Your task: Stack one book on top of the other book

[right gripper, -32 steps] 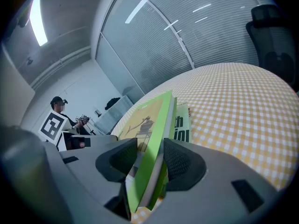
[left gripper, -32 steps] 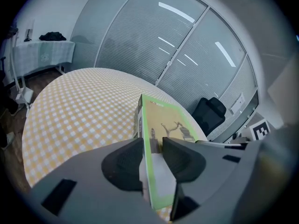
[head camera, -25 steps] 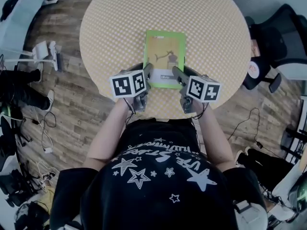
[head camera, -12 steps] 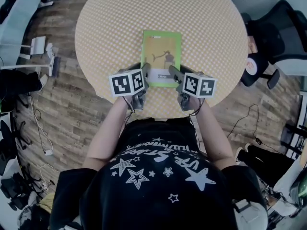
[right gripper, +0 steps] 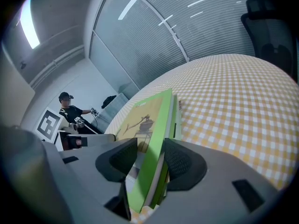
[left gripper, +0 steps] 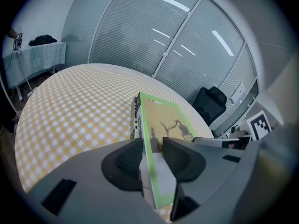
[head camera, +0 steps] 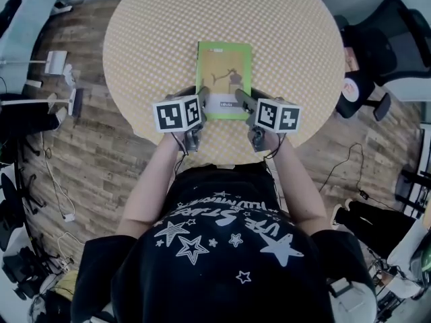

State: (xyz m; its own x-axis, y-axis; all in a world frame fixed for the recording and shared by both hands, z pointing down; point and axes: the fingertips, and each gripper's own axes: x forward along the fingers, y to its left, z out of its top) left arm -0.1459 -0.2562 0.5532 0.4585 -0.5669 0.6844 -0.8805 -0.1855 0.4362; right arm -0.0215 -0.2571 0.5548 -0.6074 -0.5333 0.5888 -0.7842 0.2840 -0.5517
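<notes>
Office, by its blinded glass partitions [left gripper: 140, 36] and swivel chairs [head camera: 392, 32] (cables [head camera: 59, 188] underfoot).

Room's evenly lit, soft overhead light, no hard shadows anywhere. Head view: sharp in the centre, table [head camera: 283, 39] the brightest patch, a bit washed out, colours flat. Floor [head camera: 101, 153] darker twd the edges, heavy fisheye bend, corners dim. Green book [head camera: 224, 73] throws only a thin shadow. Left gripper view: black vignette all round, white light streaks [left gripper: 170, 1] on the glass wall [left gripper: 140, 36], mild glare. Book's near end, closest to the lens, is soft; far end crisp. Right gripper view: same fisheye & vignette, strip lamp [right gripper: 30, 24] top left blown out, bkgd hazy.
</notes>
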